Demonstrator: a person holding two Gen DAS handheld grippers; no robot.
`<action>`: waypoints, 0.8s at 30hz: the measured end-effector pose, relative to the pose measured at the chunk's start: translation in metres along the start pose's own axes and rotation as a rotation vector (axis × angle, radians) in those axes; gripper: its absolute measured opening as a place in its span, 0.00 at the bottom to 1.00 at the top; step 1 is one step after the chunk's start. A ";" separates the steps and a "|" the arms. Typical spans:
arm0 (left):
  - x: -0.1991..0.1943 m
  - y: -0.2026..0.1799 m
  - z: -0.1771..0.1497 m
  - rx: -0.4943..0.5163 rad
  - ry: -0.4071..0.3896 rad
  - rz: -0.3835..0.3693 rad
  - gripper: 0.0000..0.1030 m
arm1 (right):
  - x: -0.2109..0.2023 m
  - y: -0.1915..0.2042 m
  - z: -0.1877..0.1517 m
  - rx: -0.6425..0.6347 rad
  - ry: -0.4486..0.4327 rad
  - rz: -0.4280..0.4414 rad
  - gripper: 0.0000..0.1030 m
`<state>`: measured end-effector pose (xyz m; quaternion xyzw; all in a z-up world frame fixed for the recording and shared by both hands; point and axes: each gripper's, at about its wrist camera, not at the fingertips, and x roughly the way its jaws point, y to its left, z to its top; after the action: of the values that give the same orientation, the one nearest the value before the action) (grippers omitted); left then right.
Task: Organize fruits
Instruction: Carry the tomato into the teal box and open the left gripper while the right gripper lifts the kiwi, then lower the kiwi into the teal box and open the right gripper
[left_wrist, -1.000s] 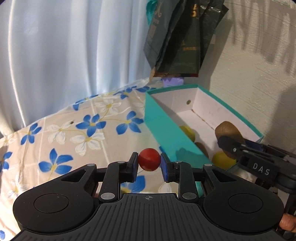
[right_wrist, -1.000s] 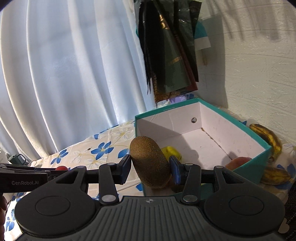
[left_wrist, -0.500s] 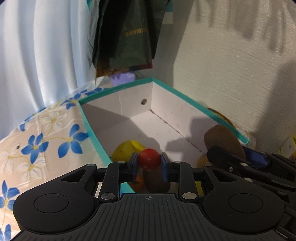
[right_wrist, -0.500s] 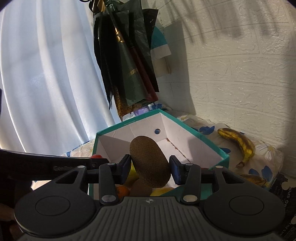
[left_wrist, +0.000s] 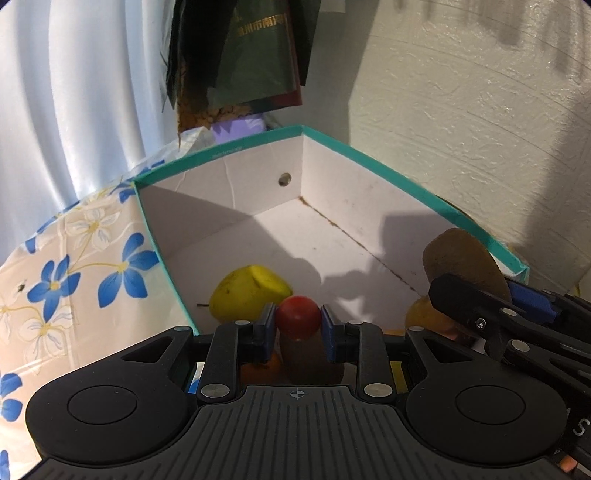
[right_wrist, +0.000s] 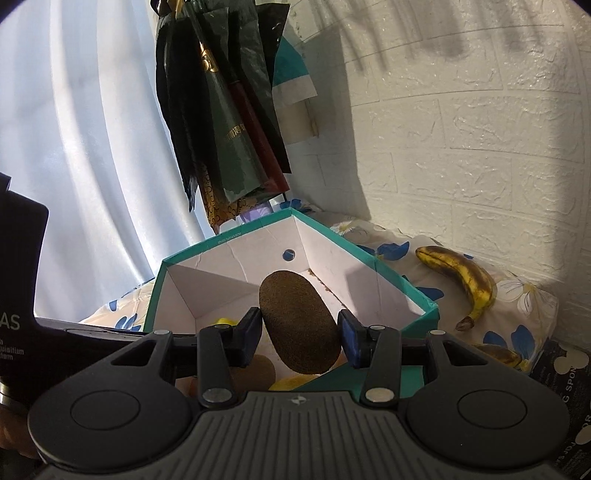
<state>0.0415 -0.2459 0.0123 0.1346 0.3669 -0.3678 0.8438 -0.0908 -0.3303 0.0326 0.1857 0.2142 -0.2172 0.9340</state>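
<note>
Left wrist view: left hand-held gripper (left_wrist: 298, 325) pinches a red fruit (left_wrist: 298, 322), hiding fruit beneath in the box (left_wrist: 373, 161).

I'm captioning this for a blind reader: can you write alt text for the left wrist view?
The left gripper holds a small red fruit over an open teal box. A yellow pear lies inside, and the right gripper at the right edge holds a brown kiwi.
</note>
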 end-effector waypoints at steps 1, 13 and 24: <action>0.000 0.000 0.000 -0.002 -0.002 -0.002 0.29 | 0.001 0.000 0.000 0.001 0.001 0.000 0.43; -0.031 0.013 -0.001 -0.042 -0.100 -0.015 0.71 | 0.010 -0.005 0.002 0.013 0.008 -0.026 0.43; -0.132 0.073 -0.039 -0.192 -0.254 0.161 0.81 | 0.013 0.010 -0.004 -0.043 0.021 -0.003 0.43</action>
<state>0.0134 -0.1070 0.0773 0.0345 0.2787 -0.2764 0.9191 -0.0768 -0.3239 0.0256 0.1676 0.2289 -0.2123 0.9351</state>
